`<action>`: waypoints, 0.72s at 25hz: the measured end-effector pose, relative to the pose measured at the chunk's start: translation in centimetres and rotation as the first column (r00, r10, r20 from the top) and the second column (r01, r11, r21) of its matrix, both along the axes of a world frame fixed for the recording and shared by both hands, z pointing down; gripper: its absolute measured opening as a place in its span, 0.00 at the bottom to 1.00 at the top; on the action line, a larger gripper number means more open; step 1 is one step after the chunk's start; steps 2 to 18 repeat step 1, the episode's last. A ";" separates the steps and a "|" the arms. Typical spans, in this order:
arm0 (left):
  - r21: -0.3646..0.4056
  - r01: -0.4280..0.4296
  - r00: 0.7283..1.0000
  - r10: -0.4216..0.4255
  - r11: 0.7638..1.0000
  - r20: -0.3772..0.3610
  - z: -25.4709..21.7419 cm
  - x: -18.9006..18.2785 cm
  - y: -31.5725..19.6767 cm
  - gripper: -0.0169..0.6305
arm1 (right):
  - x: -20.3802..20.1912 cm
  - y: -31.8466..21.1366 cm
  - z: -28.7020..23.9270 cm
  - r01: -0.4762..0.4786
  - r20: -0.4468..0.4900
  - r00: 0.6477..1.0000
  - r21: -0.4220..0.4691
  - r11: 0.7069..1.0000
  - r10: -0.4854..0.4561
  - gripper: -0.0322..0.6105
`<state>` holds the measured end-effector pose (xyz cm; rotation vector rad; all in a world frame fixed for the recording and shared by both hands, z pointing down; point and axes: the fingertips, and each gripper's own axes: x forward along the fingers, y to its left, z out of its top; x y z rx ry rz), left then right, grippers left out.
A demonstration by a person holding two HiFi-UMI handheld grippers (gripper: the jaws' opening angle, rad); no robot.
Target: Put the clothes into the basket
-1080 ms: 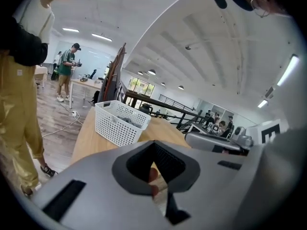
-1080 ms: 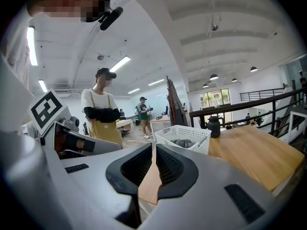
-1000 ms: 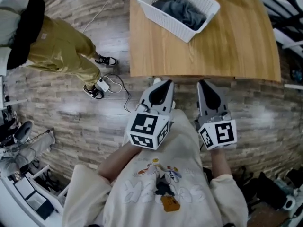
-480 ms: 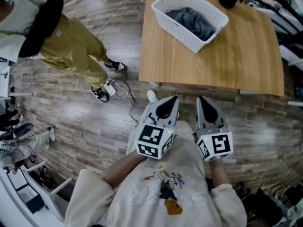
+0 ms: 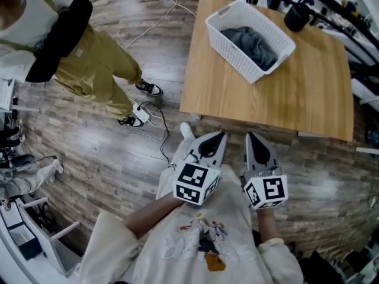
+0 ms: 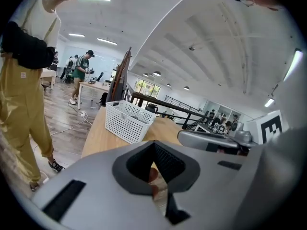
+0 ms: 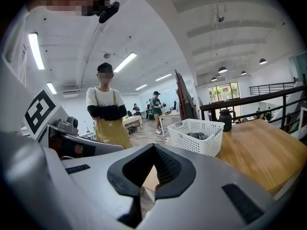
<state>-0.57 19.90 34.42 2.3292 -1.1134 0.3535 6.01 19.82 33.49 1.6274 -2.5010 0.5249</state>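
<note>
Grey clothes [image 5: 254, 45] lie in the white basket [image 5: 230, 55] on the far desk [image 5: 296, 93]. The left tongs [image 5: 219, 136] and right tongs [image 5: 251, 137] are pressed together, empty.

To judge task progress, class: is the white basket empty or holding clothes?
Holding clothes: a dark grey garment lies bunched inside the white basket, below its rim.

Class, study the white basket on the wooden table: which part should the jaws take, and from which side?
On the white basket, take the top rim of its nearer long wall, coming down from above. That wall is thin and upright, so a jaw probably fits on each side, and the grey clothing sits inside without draping over the rim.
</note>
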 end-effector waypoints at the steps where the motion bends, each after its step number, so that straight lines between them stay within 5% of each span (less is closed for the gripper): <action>1: -0.004 0.005 1.000 -0.005 1.000 0.000 0.0 -0.4 -0.2 0.03 | -0.3 -0.2 -0.2 0.002 0.001 1.000 0.001 1.000 -0.002 0.09; 18: -0.004 0.005 1.000 -0.005 1.000 0.000 0.0 -0.4 -0.2 0.03 | -0.3 -0.2 -0.2 0.002 0.001 1.000 0.001 1.000 -0.002 0.09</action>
